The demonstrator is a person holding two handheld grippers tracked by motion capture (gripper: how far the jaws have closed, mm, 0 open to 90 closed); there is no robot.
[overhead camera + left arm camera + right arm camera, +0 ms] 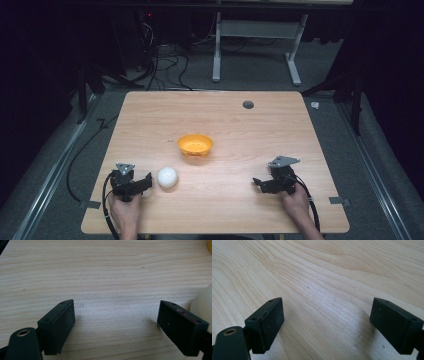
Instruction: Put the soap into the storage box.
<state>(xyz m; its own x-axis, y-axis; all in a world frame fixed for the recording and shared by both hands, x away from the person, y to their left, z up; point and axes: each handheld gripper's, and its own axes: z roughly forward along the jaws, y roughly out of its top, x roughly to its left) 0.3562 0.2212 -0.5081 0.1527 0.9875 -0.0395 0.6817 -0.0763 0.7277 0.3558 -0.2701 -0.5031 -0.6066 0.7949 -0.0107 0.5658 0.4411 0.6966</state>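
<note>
A person's 2 hands rest at the near edge of a wooden table [225, 115], each holding a black gripper with jaws spread wide and nothing between them: the left gripper [148, 181] sits just left of a white ball [167, 177], the right gripper [256, 183] well to the ball's right. Beyond the ball, slightly right, stands an orange bowl [195, 145]. No grasp has begun; probably the left gripper must next straddle the ball and close.
</note>
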